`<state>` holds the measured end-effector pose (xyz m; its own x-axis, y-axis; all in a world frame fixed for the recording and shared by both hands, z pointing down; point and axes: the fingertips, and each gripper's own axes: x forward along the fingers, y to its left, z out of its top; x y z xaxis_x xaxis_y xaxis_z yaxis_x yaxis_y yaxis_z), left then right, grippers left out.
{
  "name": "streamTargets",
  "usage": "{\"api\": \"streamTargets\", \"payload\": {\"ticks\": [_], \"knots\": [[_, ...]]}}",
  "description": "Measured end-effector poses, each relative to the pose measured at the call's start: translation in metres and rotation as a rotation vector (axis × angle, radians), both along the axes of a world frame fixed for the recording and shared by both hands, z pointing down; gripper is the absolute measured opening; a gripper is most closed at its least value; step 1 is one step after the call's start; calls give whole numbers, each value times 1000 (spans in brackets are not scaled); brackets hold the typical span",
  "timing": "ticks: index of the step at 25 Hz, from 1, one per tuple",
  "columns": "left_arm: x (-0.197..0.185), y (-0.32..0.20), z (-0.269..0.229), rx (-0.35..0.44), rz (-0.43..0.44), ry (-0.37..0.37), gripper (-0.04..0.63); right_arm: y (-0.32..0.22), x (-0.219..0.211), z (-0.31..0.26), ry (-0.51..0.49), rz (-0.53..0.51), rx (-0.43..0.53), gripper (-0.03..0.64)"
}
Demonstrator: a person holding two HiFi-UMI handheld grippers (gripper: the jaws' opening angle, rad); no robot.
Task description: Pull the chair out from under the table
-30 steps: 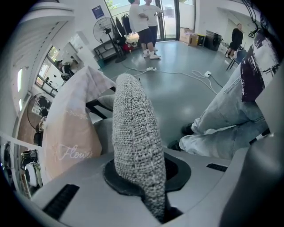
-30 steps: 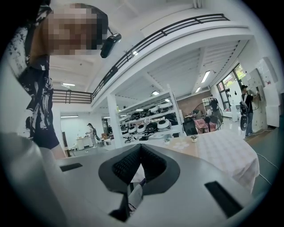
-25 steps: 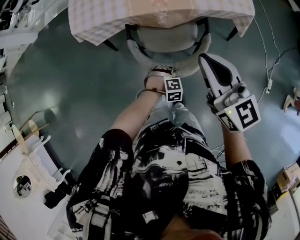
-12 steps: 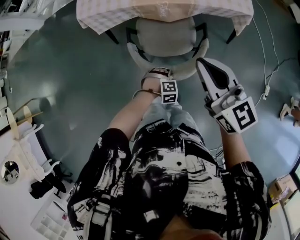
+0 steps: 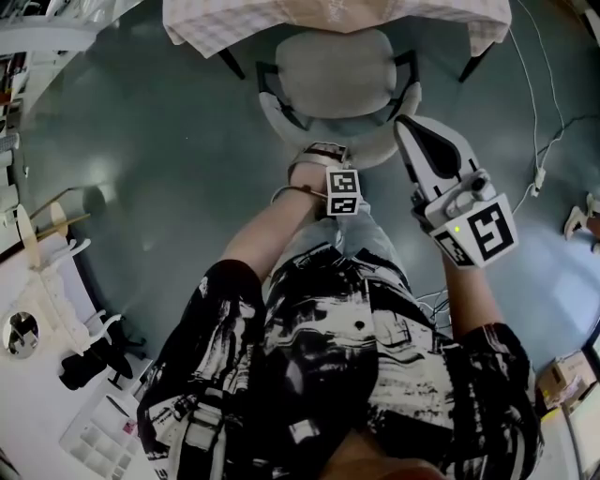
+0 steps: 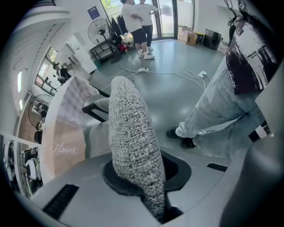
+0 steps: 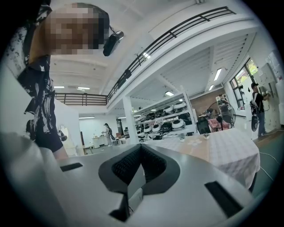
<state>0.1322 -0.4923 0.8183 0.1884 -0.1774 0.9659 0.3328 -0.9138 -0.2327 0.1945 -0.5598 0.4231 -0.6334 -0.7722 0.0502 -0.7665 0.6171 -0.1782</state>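
A grey upholstered chair (image 5: 333,80) with black arms stands in front of the table (image 5: 234,28), which wears a checked cloth; most of the seat shows clear of the cloth's edge. My left gripper (image 5: 323,155) points steeply down and is shut on the top rim of the chair's backrest (image 6: 131,133), whose woven grey fabric runs down between the jaws. My right gripper (image 5: 408,131) hovers level just right of the backrest, apart from it. Its black pads (image 7: 153,162) meet with nothing between them.
Cables (image 5: 539,103) trail over the grey floor to the right of the chair. A white stand with tools (image 5: 56,309) is at the lower left, and boxes (image 5: 567,370) sit at the lower right. Two people (image 6: 137,22) stand far off. My own legs (image 6: 222,119) are close behind the chair.
The chair has slid out from under the tablecloth toward me, showing more of its seat. Both grippers have drawn back with it, the left still clamped on the backrest.
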Motion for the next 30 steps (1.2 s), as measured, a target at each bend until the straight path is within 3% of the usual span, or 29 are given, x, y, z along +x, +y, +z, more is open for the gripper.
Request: {"api": "streamTargets", "payload": {"ticks": [7,15,30], "knots": [[-21,21,4,3,74,3,46,12,-34,4,6,22,-5,-2],[-51,92,4,-2,147,6,48,78,-77,-2,19,93,3,-2],[-47,176,6,8,173,7,49,164,-85,-6,37,85,6,-2]]}}
